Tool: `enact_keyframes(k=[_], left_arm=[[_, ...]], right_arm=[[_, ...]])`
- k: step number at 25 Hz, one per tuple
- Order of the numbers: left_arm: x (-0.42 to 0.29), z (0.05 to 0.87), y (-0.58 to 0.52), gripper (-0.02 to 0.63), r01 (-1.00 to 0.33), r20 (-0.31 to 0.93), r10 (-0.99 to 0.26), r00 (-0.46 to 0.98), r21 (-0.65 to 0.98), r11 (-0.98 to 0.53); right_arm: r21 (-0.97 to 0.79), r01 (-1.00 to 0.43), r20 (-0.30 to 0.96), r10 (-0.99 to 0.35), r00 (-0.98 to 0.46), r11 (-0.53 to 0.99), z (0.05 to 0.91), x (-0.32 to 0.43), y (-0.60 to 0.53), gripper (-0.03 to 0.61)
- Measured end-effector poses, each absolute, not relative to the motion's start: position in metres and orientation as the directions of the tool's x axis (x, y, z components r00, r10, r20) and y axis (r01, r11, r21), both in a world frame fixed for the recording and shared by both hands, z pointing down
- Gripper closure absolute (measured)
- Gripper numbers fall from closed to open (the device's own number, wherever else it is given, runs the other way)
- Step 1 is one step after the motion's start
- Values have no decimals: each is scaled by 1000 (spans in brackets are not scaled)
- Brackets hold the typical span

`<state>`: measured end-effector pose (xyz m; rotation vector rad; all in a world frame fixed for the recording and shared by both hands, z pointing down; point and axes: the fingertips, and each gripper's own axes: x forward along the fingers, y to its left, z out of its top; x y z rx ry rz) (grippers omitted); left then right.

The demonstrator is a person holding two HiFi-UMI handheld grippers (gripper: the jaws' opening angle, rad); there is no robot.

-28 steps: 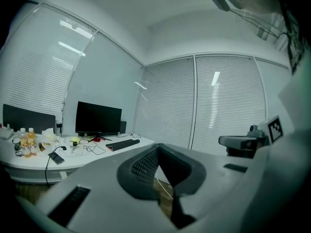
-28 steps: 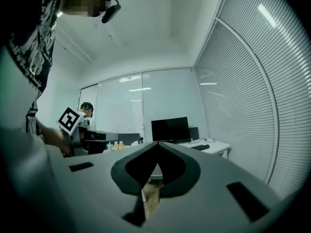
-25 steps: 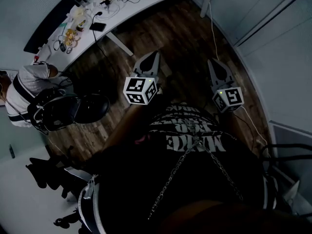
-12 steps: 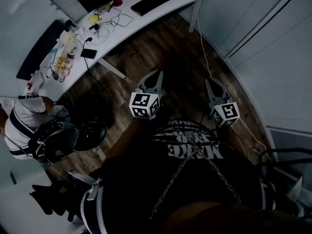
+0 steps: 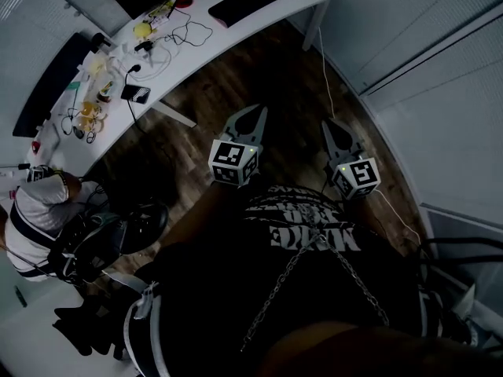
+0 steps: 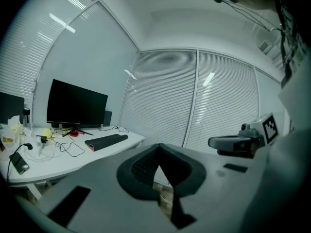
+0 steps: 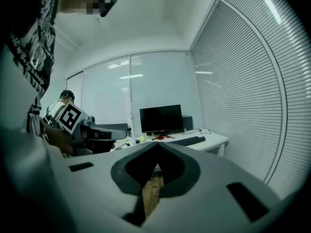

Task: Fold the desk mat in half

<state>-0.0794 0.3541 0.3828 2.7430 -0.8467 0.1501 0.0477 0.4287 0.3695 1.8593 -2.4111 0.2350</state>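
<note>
Wood floor (image 5: 259,77) lies open from the left tongs (image 5: 250,120) and the right tongs (image 5: 332,132) up to the white tabletop (image 5: 244,23); the tabletop's left stretch is crowded with cables (image 5: 189,31), a phone (image 5: 135,93) and small yellow items; the rolled dark mat (image 5: 251,1) has bare surface round it; a table leg (image 5: 313,26) and a floor cable (image 5: 323,61) edge the right side, the blinds wall (image 5: 440,93) close beyond; an office chair (image 5: 126,226) and a seated person (image 5: 35,214) block the left.

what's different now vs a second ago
The white desk has slid further into the head view, its far end and leg now showing, as the person carries both grippers toward it. The left gripper and right gripper stay shut, empty, over the wood floor.
</note>
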Motion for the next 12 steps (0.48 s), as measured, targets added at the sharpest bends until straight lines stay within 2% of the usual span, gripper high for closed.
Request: enact_keyframes(k=[12], left_arm=[[-128, 364, 242, 607, -610, 120, -599, 792, 215, -763]], right_arm=[[3, -960, 179, -945, -275, 280, 343, 2, 317, 580]])
